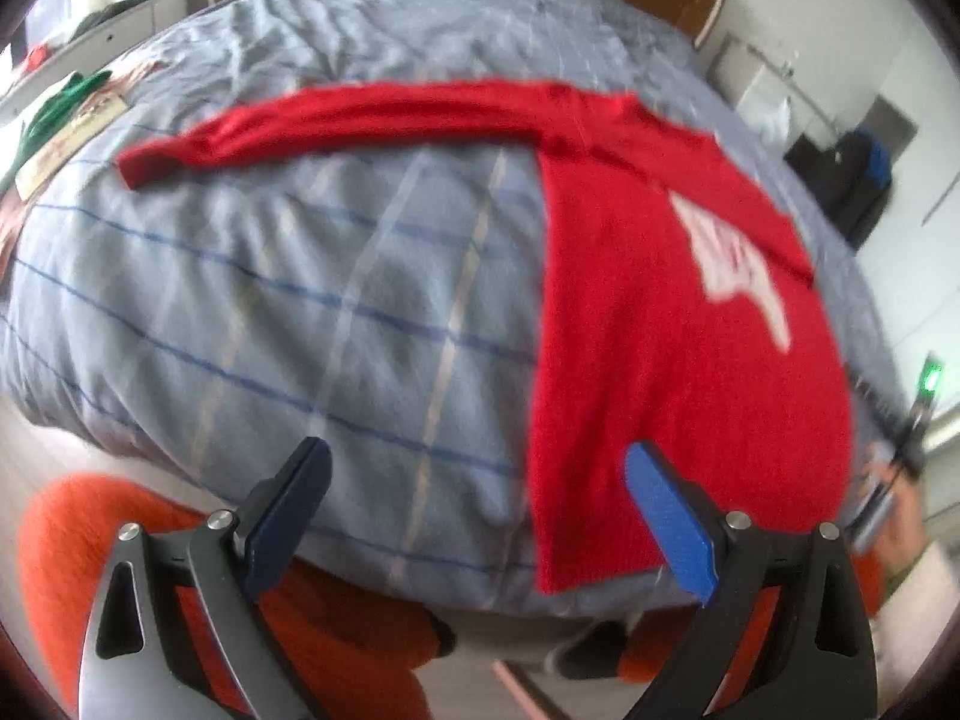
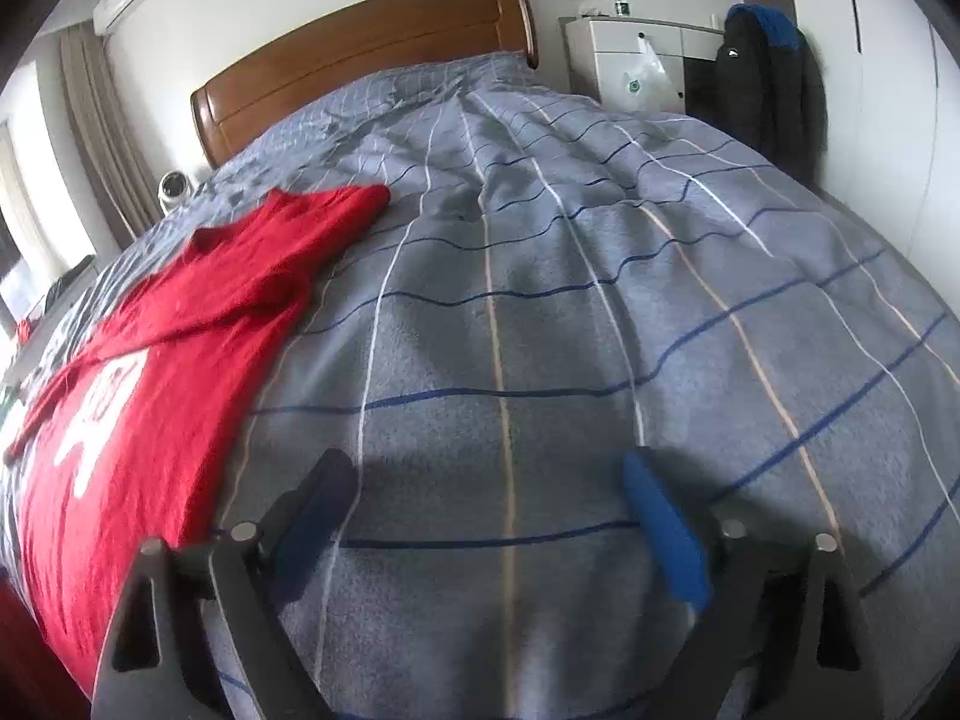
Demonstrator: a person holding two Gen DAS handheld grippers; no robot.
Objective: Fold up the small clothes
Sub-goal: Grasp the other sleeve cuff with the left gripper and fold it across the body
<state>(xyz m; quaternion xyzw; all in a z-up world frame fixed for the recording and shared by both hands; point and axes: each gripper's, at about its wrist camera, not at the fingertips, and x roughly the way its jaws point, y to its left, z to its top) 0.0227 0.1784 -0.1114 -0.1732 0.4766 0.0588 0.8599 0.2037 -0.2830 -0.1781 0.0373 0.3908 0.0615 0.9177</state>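
Observation:
A red sweater (image 1: pixel 654 300) with a white print lies flat on the grey-blue checked duvet (image 1: pixel 300 300). One long sleeve (image 1: pixel 336 120) stretches out to the left. My left gripper (image 1: pixel 480 468) hovers open above the near edge of the bed, its right pad over the sweater's hem, nothing between the fingers. In the right wrist view the sweater (image 2: pixel 150 360) lies at the left, with its other sleeve (image 2: pixel 312 210) folded in over the body. My right gripper (image 2: pixel 486 480) stands open over bare duvet (image 2: pixel 600 300) to the right of the sweater, empty.
A wooden headboard (image 2: pixel 360 54) closes the far end of the bed. A white cabinet (image 2: pixel 636 60) and a dark jacket (image 2: pixel 768 78) stand at the right wall. A person's orange trousers (image 1: pixel 120 540) show below the bed edge. Green and patterned items (image 1: pixel 60 114) lie far left.

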